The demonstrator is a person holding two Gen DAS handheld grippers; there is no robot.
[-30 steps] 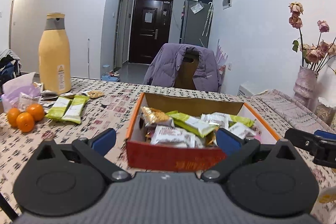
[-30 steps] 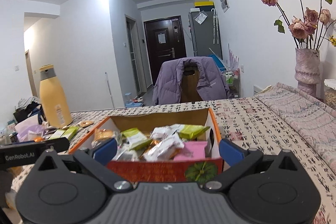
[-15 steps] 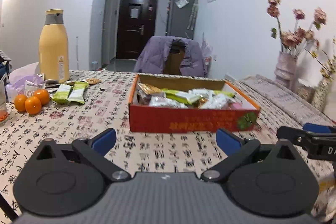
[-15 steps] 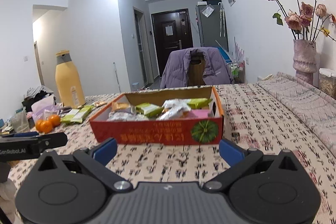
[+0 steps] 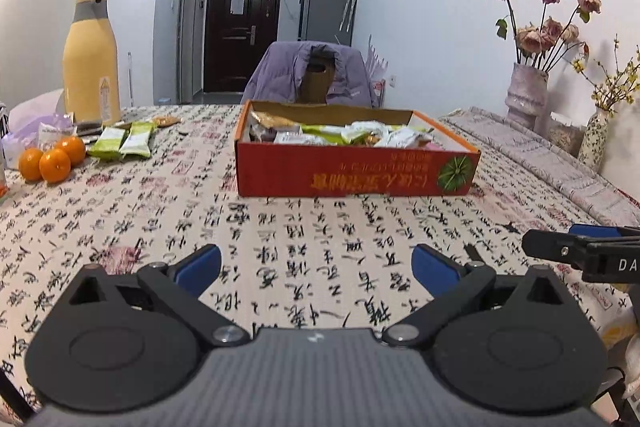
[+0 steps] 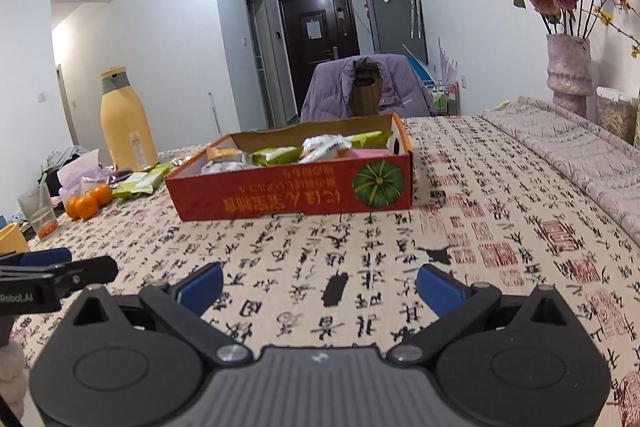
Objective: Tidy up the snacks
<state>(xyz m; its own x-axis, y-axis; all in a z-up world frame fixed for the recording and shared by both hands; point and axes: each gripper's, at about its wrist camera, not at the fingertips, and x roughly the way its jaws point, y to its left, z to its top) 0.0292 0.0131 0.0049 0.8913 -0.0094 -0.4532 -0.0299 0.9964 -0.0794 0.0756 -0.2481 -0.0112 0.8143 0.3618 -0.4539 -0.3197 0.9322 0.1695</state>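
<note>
Nearest the near edge of the worktop (image 5: 120, 211): left tool (image 5: 316, 261) spread wide, nothing between the blue pads, only the printed cloth below. Right tool (image 6: 320, 279) likewise wide open and empty, alongside on the right – its tip shows at the right margin of the left wrist view.

Further in, toward the middle of the worktop: red snack box (image 5: 356, 157), open-topped, full of wrapped snacks, long axis running across both views, long printed side facing the tools. Well apart from both tools, with bare cloth between.

Beyond that, toward the far left corner: two green snack packets (image 5: 124, 143) lying flat side by side outside the box, long axes pointing roughly away from the tools. Just beside them, nearer the left edge, three oranges (image 5: 52, 159); behind, a tall yellow flask (image 5: 92, 59). More small wrappers by the flask, too small to identify.

Deciding relation – the loose green packets lie ahead and to the left of both tools, on the left side of the box, so the left tool looks the nearer one for fetching them. Probably a reach forward and left, pads closing across a packet's narrow width, then a carry rightward over the box's left wall. Risk: thin flat packets may slide on the cloth rather than lift.
</note>
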